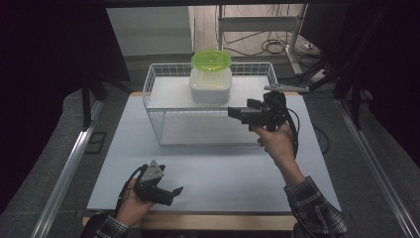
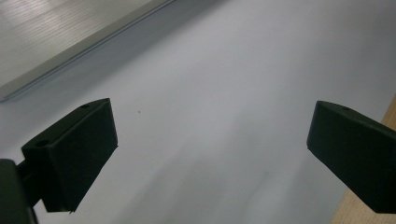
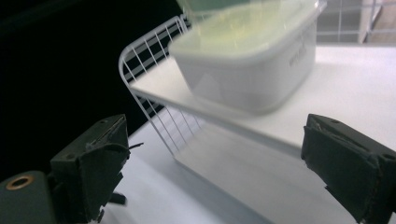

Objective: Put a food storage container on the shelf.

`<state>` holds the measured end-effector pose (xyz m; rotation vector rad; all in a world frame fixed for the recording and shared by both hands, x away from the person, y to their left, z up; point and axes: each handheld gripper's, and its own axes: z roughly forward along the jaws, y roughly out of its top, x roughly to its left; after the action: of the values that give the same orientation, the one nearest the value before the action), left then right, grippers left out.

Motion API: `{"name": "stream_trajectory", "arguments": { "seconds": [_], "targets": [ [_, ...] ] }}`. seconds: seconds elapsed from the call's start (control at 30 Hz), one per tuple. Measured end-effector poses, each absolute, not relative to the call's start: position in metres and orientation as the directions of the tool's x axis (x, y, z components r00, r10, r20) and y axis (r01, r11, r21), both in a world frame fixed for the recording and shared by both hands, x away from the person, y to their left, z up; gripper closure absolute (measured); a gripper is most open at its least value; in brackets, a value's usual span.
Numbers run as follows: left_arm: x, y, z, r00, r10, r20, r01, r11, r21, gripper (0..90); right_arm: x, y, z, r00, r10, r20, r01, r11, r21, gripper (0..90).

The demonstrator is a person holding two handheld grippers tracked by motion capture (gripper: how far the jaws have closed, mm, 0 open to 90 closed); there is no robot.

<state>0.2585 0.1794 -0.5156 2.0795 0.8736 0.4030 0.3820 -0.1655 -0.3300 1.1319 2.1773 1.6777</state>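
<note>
A white wire rack [image 1: 157, 74] stands at the back of the white table top [image 1: 213, 168]. On its upper shelf sits a white square container [image 1: 210, 85] with a green translucent bowl [image 1: 211, 60] on top. My right gripper [image 1: 233, 112] hovers just off the rack's front right corner, pointing left. Its jaws are open with nothing between them. In the right gripper view [image 3: 215, 172] the container [image 3: 252, 70] lies ahead and above, on the shelf of the rack [image 3: 140, 60]. My left gripper [image 1: 176, 191] rests near the table's front left, open and empty, over bare table top [image 2: 210, 149].
The table's wooden front edge [image 1: 198, 222] runs below the white top. Metal rails [image 1: 64, 168] flank the table on both sides. A metal stand [image 1: 257, 24] and cables [image 1: 272, 47] lie on the floor behind the rack.
</note>
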Motion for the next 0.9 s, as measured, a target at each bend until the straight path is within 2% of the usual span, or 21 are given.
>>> {"name": "stream_trajectory", "arguments": {
  "seconds": [0.3, 0.7, 0.9],
  "targets": [
    [0.259, 0.182, -0.516, 0.71, 0.703, -0.041, 0.435, -0.393, 0.81, 0.6, 0.359, -0.167, -0.371, -0.72, 0.673, 0.171, 0.404, 0.207, 0.891, 3.7],
    [0.26, 0.182, -0.518, 0.708, 0.706, -0.036, 0.429, -0.389, 0.815, 0.6, 0.333, -0.177, -0.435, -0.734, 0.679, 0.028, 0.349, 0.34, 0.873, 3.8],
    [0.259, 0.181, -0.519, 0.712, 0.702, -0.015, 0.414, -0.402, 0.817, 0.0, 0.32, -0.182, -0.47, -0.735, 0.678, 0.011, 0.379, 0.397, 0.836, 3.8]
  ]
}}
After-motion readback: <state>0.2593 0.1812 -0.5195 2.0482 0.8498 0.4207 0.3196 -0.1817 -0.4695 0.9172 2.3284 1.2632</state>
